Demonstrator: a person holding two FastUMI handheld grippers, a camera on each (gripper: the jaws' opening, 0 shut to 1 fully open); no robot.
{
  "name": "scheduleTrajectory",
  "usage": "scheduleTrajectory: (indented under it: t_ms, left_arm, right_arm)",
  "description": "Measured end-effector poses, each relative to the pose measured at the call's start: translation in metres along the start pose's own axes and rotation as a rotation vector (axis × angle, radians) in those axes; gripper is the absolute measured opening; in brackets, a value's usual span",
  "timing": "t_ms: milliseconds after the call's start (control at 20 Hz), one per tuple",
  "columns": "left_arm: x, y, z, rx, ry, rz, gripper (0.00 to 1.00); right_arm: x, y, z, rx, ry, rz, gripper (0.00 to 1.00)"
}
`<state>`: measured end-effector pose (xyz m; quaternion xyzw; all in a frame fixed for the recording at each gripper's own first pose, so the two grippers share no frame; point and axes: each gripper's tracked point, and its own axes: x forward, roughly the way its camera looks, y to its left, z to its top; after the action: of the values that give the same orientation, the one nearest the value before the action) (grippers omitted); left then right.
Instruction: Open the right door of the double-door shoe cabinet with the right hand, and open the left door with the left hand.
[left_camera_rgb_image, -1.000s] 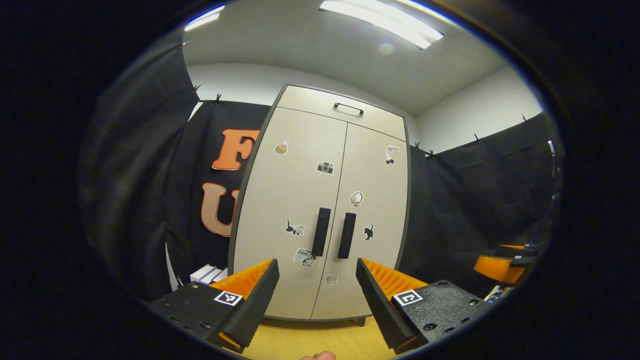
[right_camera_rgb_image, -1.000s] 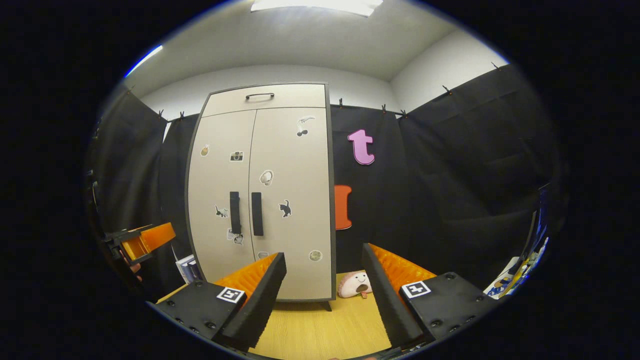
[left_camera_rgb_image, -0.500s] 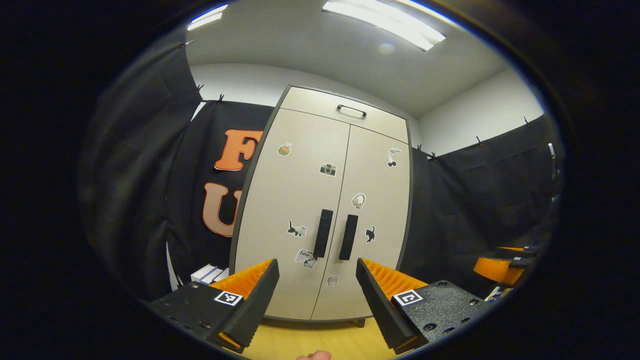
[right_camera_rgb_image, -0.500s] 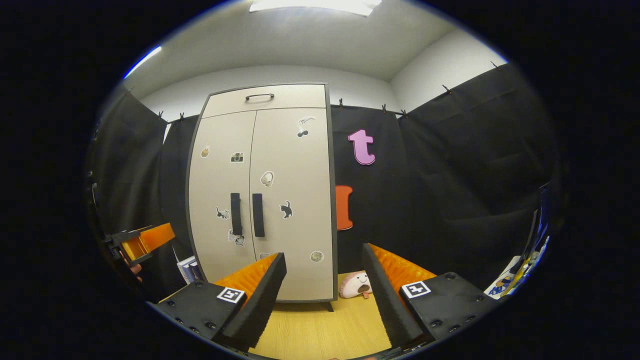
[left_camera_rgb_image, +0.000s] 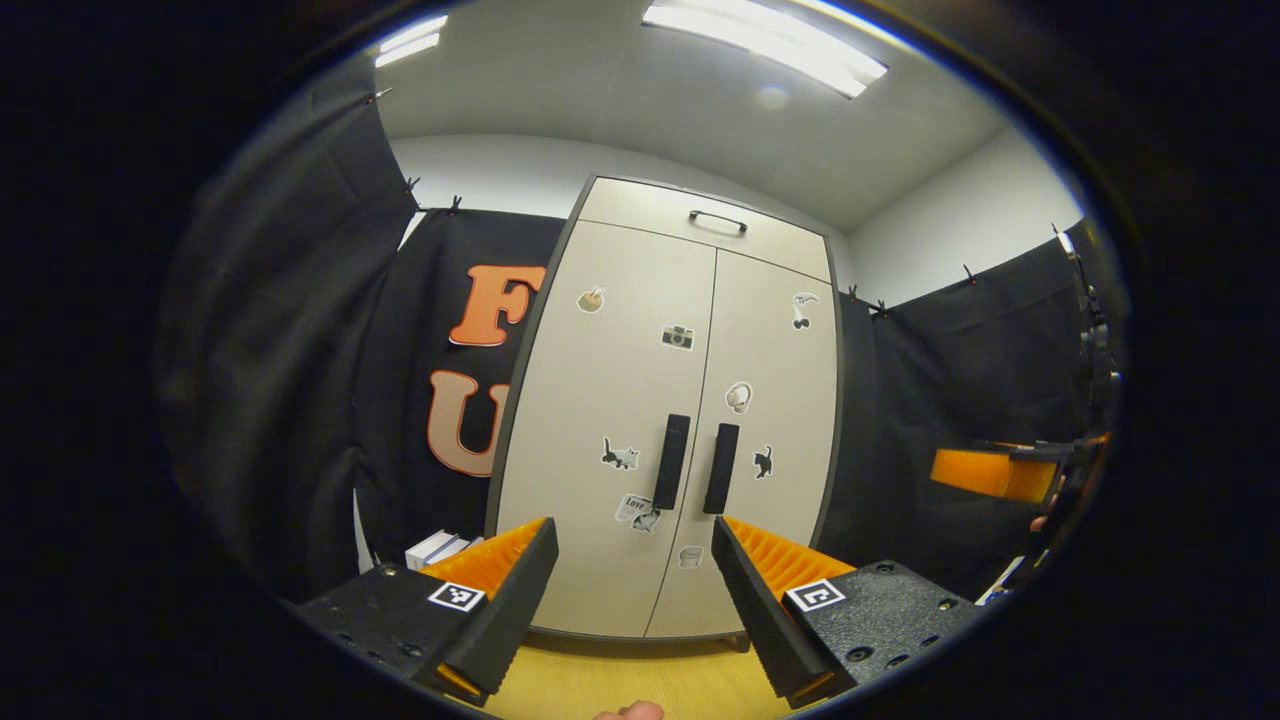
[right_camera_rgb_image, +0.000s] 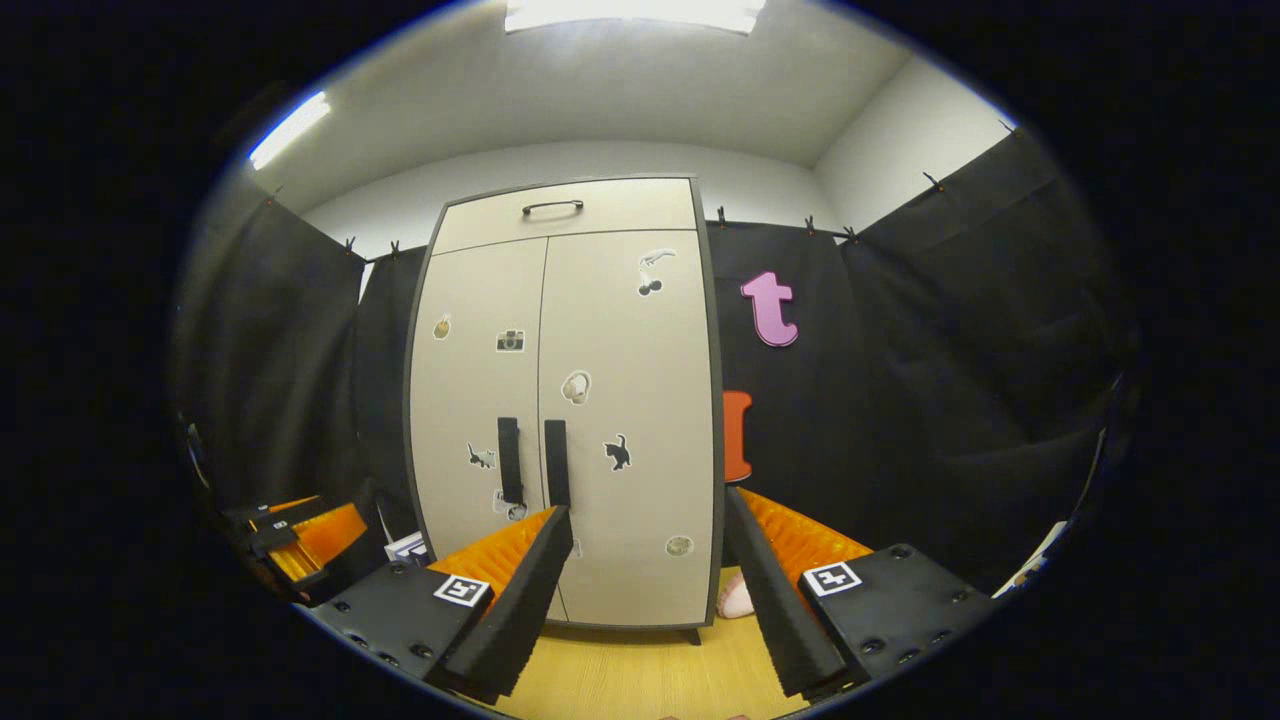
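Both doors of the shoe cabinet (left_camera_rgb_image: 670, 420) are closed. The left gripper (left_camera_rgb_image: 633, 585) and right gripper (right_camera_rgb_image: 648, 575) gape wide, empty, well short of it.

Beige cabinet (left_camera_rgb_image: 610, 400), black handles (left_camera_rgb_image: 671, 462)

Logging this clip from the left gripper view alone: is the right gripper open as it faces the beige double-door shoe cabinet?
Observer: Yes. In the right gripper view, the right gripper has its fingers spread, holding nothing, short of the beige double-door shoe cabinet.
Operator: Anything on the floor at the cabinet's right?
Observer: A pink plush toy lies by the cabinet's right foot, partly behind a finger.
Operator: Any sticker low on the right door?
Observer: A small round sticker sits near the lower right corner of the right door.
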<state>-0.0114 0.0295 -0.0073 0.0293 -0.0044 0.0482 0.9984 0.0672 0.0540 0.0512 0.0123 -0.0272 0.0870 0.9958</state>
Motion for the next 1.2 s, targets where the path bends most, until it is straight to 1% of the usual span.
scheduleTrajectory:
  t_ms: [50, 100, 150, 250, 300, 350, 400, 550, 700, 850, 950, 1050, 1100, 1150, 1200]
  left_arm:
    - [-0.002, 0.002, -0.002, 0.003, 0.008, 0.008, 0.94]
    - [-0.005, 0.006, -0.004, -0.001, 0.015, 0.013, 0.94]
    - [-0.007, 0.007, -0.006, -0.010, 0.022, 0.016, 0.94]
    - [-0.010, 0.012, -0.008, -0.018, 0.030, 0.027, 0.94]
    - [-0.011, 0.017, -0.008, -0.010, 0.028, 0.039, 0.94]
    - [-0.014, 0.022, -0.008, 0.006, 0.024, 0.057, 0.94]
    - [-0.016, 0.029, -0.006, 0.027, 0.019, 0.081, 0.94]
    - [-0.024, 0.041, -0.004, 0.055, 0.009, 0.125, 0.94]
    - [-0.030, 0.052, -0.001, 0.075, -0.001, 0.164, 0.94]
    - [-0.034, 0.062, 0.000, 0.118, -0.012, 0.196, 0.94]
    - [-0.036, 0.063, -0.003, 0.119, -0.012, 0.202, 0.94]
    - [-0.035, 0.063, -0.006, 0.094, -0.005, 0.195, 0.94]
    - [-0.034, 0.062, -0.009, 0.084, 0.000, 0.188, 0.94]
    - [-0.033, 0.062, -0.011, 0.077, 0.006, 0.182, 0.94]
    - [-0.033, 0.063, -0.011, 0.073, 0.007, 0.178, 0.94]
  right_arm:
    - [0.015, 0.008, 0.008, 0.002, -0.009, 0.023, 0.94]
    - [0.031, 0.014, 0.016, 0.004, -0.023, 0.035, 0.94]
    - [0.048, 0.020, 0.022, -0.001, -0.034, 0.042, 0.98]
    - [0.085, 0.030, 0.026, -0.006, -0.026, 0.042, 0.98]
    - [0.106, 0.042, 0.029, -0.002, -0.015, 0.058, 0.98]
    - [0.123, 0.053, 0.031, 0.007, -0.011, 0.077, 0.94]
    - [0.143, 0.062, 0.033, 0.019, -0.005, 0.086, 0.98]
    - [0.185, 0.091, 0.012, 0.062, 0.045, 0.124, 0.98]
    - [0.228, 0.094, -0.025, 0.048, 0.093, 0.092, 0.98]
    - [0.254, 0.098, -0.062, 0.034, 0.152, 0.087, 0.98]
    - [0.260, 0.098, -0.071, 0.016, 0.151, 0.067, 0.98]
    - [0.267, 0.098, -0.074, -0.003, 0.131, 0.042, 0.98]
    - [0.271, 0.098, -0.076, -0.009, 0.130, 0.034, 0.92]
    - [0.273, 0.096, -0.079, -0.009, 0.139, 0.025, 0.92]
    - [0.277, 0.095, -0.084, 0.001, 0.152, 0.021, 0.84]
